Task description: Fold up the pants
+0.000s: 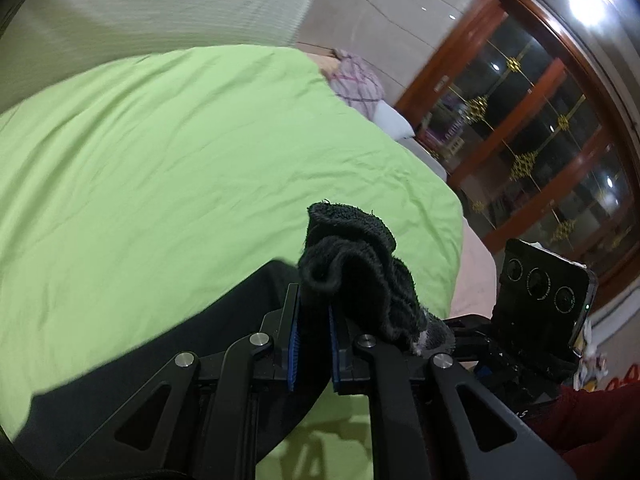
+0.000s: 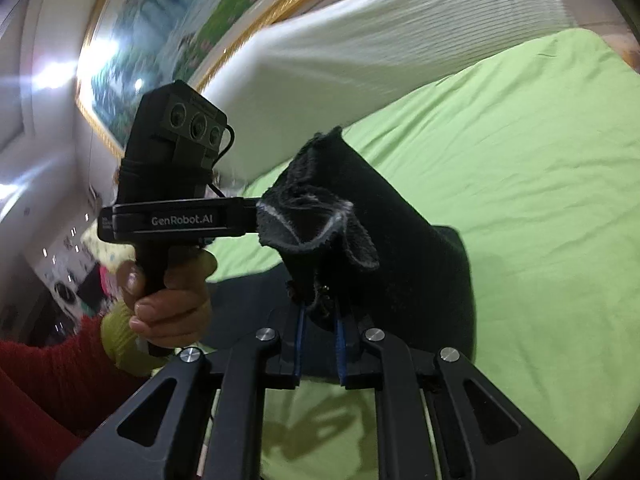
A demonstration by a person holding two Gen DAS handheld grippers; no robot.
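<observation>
Both grippers hold the black pants (image 2: 404, 240) above the green-sheeted bed (image 1: 180, 152). The left gripper (image 1: 314, 316) has its jaws clamped on a bunched edge of the fabric; the right gripper (image 2: 320, 320) is clamped on another bunch just beside it, the cloth draping down to the sheet.

Ahead of the tongs we see a wrinkled lime-green bedsheet (image 1: 180, 152), a white ribbed pillow (image 2: 360, 52), and right of them a red-brown wooden glass-doored cabinet (image 1: 520, 120).
</observation>
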